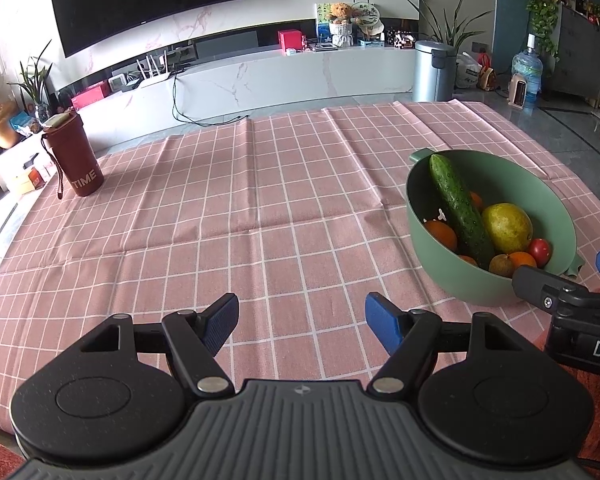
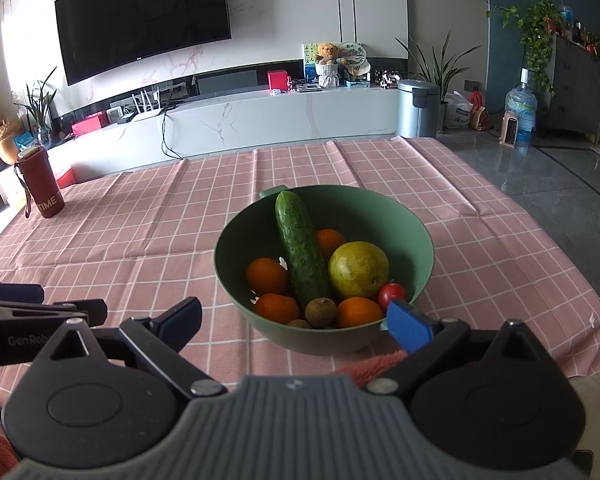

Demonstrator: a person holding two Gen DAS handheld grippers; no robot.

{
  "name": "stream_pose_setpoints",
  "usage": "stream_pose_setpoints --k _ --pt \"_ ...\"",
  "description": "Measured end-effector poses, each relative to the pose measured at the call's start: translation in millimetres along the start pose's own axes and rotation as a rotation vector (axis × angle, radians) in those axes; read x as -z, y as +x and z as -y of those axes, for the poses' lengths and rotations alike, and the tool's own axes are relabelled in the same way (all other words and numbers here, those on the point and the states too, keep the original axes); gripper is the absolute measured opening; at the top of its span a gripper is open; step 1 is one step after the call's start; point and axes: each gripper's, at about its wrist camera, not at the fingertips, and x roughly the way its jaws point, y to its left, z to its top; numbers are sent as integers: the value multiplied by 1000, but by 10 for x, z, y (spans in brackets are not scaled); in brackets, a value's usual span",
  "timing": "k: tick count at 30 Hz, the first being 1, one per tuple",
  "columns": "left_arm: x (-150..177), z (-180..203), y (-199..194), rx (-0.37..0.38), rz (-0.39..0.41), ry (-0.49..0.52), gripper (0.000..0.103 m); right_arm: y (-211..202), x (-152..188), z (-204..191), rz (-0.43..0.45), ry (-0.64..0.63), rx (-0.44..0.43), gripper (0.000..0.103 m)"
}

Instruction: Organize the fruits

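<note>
A green bowl (image 2: 416, 232) (image 1: 556, 208) stands on the pink checked tablecloth. It holds a long cucumber (image 2: 300, 252) (image 1: 458, 204), a yellow-green pear (image 2: 358, 270) (image 1: 506, 228), several oranges (image 2: 266, 276), a red tomato (image 2: 392, 294) (image 1: 540, 250) and a brown kiwi (image 2: 320, 312). My right gripper (image 2: 296, 324) is open, just in front of the bowl's near rim, nothing between its fingers. My left gripper (image 1: 300, 322) is open over bare cloth, left of the bowl. The right gripper's fingers (image 1: 540, 284) show in the left wrist view beside the bowl.
A dark red tumbler marked TIME (image 1: 74, 156) (image 2: 40, 188) stands at the table's far left. The tablecloth (image 1: 240, 208) spreads wide left of the bowl. Beyond the table are a white TV console (image 2: 280, 116), a metal bin (image 2: 418, 108) and a water jug (image 2: 520, 110).
</note>
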Motion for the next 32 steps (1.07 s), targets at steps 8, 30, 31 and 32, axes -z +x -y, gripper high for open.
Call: stream_pose_setpoints --k 8,30,31,32 --pt "-5 9 -15 1 3 3 85 0 1 -1 0 0 0 95" --pt "-10 -1 -42 9 1 -2 85 -1 1 1 -1 2 -2 95" --pt "-9 -11 -41 12 2 -9 85 -1 2 1 -1 2 -2 95" --pt "-9 -16 -42 18 1 -13 85 -1 2 0 -1 2 -2 95"
